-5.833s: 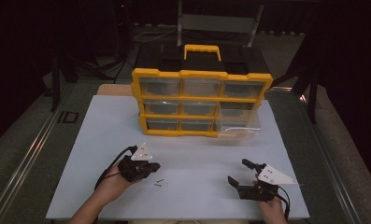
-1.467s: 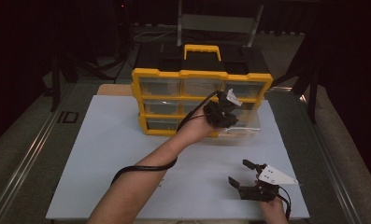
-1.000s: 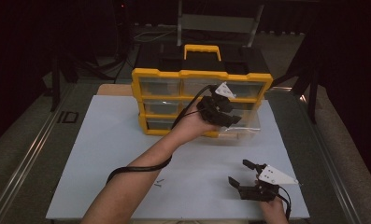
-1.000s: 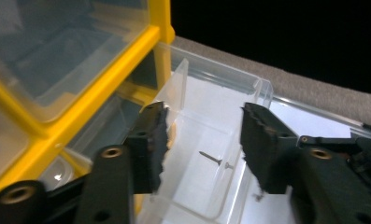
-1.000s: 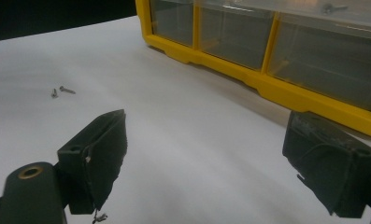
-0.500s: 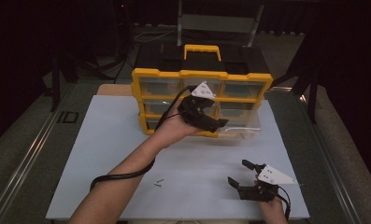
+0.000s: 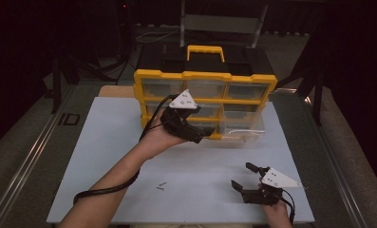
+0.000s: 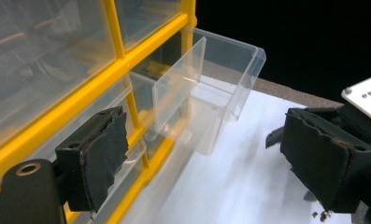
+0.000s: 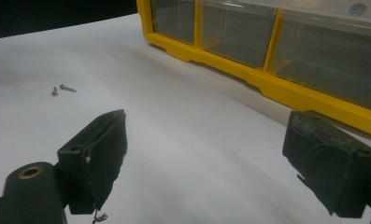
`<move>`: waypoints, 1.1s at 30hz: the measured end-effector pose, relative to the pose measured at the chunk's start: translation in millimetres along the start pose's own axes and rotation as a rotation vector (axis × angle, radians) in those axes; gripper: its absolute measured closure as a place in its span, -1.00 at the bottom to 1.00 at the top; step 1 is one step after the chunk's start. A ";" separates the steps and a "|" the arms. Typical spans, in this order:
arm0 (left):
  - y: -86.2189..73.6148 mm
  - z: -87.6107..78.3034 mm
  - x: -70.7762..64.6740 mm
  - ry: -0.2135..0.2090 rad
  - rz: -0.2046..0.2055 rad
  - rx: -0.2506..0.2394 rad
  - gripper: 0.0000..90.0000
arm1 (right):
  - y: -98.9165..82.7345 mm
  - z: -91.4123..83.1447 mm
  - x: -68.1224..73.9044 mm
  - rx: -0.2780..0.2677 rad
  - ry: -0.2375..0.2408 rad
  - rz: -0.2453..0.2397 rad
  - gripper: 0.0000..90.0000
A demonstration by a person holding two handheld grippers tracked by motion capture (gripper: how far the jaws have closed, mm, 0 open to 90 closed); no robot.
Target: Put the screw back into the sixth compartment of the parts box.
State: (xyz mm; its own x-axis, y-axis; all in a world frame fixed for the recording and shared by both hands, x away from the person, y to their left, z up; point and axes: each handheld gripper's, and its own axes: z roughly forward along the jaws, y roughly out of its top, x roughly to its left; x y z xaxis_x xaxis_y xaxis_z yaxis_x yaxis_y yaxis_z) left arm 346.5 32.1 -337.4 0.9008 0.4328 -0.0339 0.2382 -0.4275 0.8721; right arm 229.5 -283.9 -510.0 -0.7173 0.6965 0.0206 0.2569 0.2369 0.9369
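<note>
Your left claw (image 7: 201, 134) hangs in front of the yellow drawer organizer (image 7: 205, 76), at the bottom row, with its tips toward the pulled-out clear drawer (image 7: 240, 133). Its jaws have just been opening and now stand spread with nothing between the pads. In the left gripper view the left claw (image 8: 206, 158) frames bare white tabletop (image 8: 248, 177), and the drawer (image 8: 220, 93) sits just beyond at about 12 o'clock, jutting from the organizer's frame (image 8: 141, 46). I cannot make out whether anything lies inside the drawer; its walls are clear and what shows of the floor looks bare.

Your right claw (image 7: 240, 175) rests at about 5 o'clock on the tabletop (image 7: 105, 142), jaws spread and holding nothing. The right gripper view shows the same: the right claw (image 9: 206, 158) is wide open over the white surface.

The work reads as sorting loose hardware into the open drawer. As I judge it, that drawer is ready. What remains is plain: two small screws (image 7: 162, 185) lie together at about 6 o'clock, well apart from both claws and far from the drawer. The right gripper view shows the screws (image 9: 61, 88) off at 10 o'clock. You must pick them up, carry them to the drawer, drop them in, then push it shut.
</note>
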 end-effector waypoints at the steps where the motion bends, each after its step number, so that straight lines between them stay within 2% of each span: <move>1: 0.0 0.0 0.0 0.000 0.000 0.000 -0.70 | 0.0 0.0 0.0 0.000 0.000 0.000 -0.69; 2: 0.0 0.0 0.0 0.000 0.000 0.000 -0.70 | 0.0 0.0 -0.1 0.000 0.000 0.001 -0.69; 3: -10.5 -7.1 0.2 -0.009 -0.001 0.002 -0.70 | -0.1 0.1 -0.3 0.000 -0.001 -0.001 -0.69; 7: -22.1 -14.4 -0.5 -0.018 0.004 -0.002 -0.70 | 0.0 0.3 0.4 0.004 0.002 0.000 -0.69; 13: -34.2 -22.9 -2.3 -0.017 0.007 -0.011 -0.70 | 0.0 0.9 0.8 0.005 0.002 -0.007 -0.69; 14: -39.1 -25.3 -4.9 -0.005 0.017 -0.007 -0.70 | 0.0 0.9 0.9 0.005 0.002 -0.007 -0.69; 20: -52.9 -31.4 -9.3 -0.006 0.035 0.001 -0.70 | -0.2 1.5 1.1 0.007 0.003 -0.004 -0.69; 24: -64.8 -37.9 -9.7 -0.011 0.028 -0.001 -0.67 | -0.3 1.9 1.3 0.009 0.006 -0.007 -0.69; 28: -83.6 -43.9 -11.7 -0.014 0.025 0.017 -0.67 | -0.3 2.1 1.3 0.011 0.006 -0.008 -0.69; 29: -83.6 -43.9 -11.7 -0.014 0.025 0.017 -0.67 | -0.3 2.1 1.3 0.011 0.006 -0.008 -0.69; 31: -96.3 -46.3 -12.5 -0.015 0.016 0.034 -0.66 | -0.3 2.2 1.5 0.010 0.005 -0.008 -0.69; 32: -96.3 -46.3 -12.5 -0.015 0.016 0.034 -0.66 | -0.3 2.2 1.5 0.010 0.005 -0.008 -0.69; 33: -104.9 -47.5 -12.7 -0.013 0.013 0.047 -0.66 | -0.3 2.3 1.6 0.012 0.005 -0.009 -0.69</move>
State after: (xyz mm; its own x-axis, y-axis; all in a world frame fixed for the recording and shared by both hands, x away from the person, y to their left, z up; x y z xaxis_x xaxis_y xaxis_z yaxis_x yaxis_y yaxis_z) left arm 292.8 109.2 -405.3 0.9085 0.4169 -0.0289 0.2426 -0.4699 0.8487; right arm 229.8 -281.2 -511.1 -0.7230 0.6907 0.0145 0.2583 0.2509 0.9329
